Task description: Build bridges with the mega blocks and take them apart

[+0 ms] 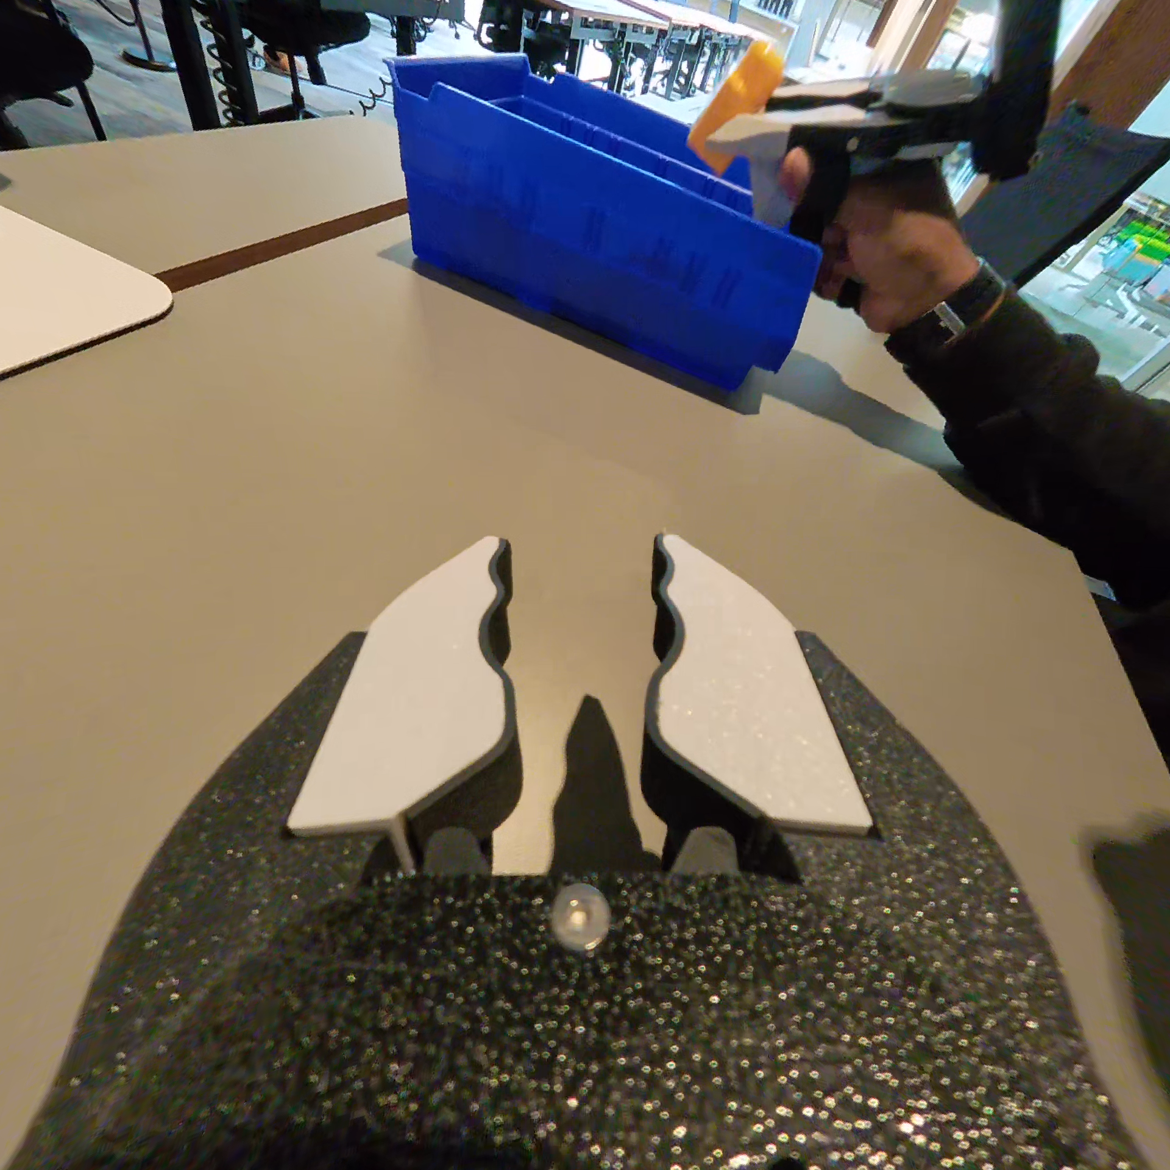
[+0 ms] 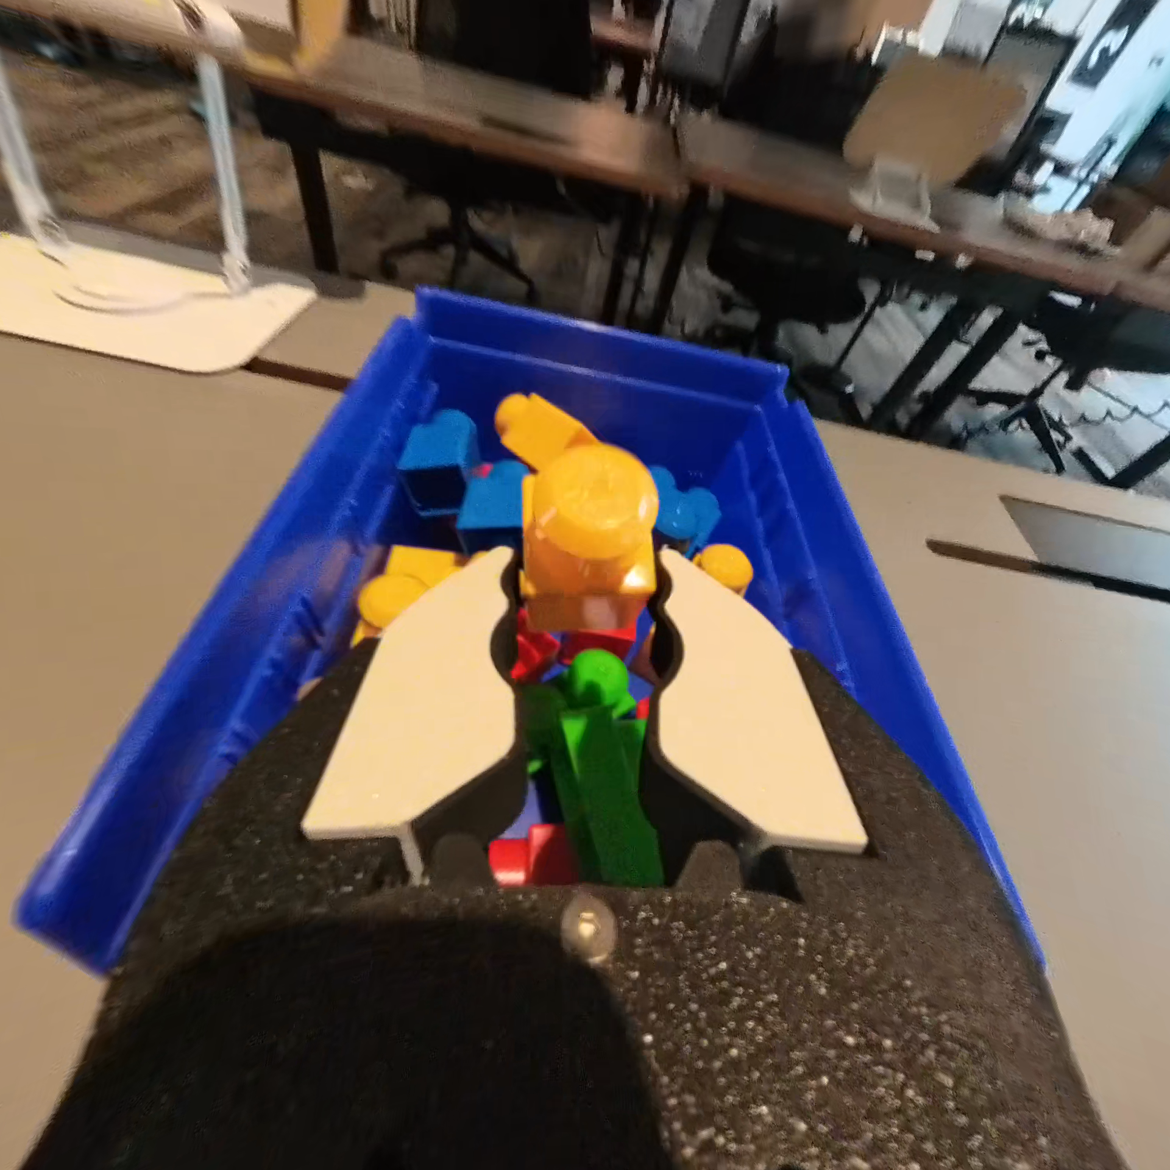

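Right tongs (image 2: 585,585) are clenched on an orange block (image 2: 585,538) — lifted above the blue bin (image 2: 209,633), which holds more blocks (image 2: 443,468) and stands toward the far edge of the surface (image 1: 316,443). Left tongs (image 1: 581,551) hang released, with nothing between them, over bare surface nearer the front edge.

A grey table (image 1: 316,443) carries a blue bin (image 1: 601,253) and a white mat (image 1: 63,297).

The bin (image 2: 791,506) is deep blue. Inside are blue, yellow, red and green blocks (image 2: 589,760). The held block (image 2: 589,544) is orange-yellow. The right tool (image 2: 585,589) has pale grey fingers (image 2: 437,684) on a black, glitter-speckled body. The surface (image 1: 316,475) is plain grey-beige.
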### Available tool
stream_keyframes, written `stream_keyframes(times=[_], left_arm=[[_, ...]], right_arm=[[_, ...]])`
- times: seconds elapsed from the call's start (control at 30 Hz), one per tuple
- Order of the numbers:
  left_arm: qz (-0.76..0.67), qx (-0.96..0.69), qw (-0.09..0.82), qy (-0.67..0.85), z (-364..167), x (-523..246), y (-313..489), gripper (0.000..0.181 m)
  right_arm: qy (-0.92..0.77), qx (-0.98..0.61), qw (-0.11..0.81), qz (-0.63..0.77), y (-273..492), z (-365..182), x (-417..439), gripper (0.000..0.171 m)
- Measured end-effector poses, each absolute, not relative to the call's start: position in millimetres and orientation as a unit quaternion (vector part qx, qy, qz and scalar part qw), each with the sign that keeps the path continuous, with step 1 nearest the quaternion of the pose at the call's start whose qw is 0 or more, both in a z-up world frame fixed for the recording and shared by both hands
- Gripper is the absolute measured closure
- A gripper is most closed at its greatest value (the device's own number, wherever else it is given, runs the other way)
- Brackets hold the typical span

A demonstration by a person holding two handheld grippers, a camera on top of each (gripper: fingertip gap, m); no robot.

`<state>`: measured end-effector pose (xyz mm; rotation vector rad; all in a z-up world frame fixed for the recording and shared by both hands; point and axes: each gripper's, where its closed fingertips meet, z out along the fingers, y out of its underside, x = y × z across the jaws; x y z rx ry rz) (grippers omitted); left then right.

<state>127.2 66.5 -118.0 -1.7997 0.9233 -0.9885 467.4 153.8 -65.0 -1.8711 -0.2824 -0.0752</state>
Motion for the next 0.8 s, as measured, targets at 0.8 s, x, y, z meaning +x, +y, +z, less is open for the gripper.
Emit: stream_keyframes(times=[0.8], left_arm=[[-0.407, -0.725, 0.43, 0.353, -117.0, 124.9, 72.2, 0.14]], right_arm=[[-0.415, -0.723, 0.55, 0.043, 74.1, -88.5, 231.3, 0.134]])
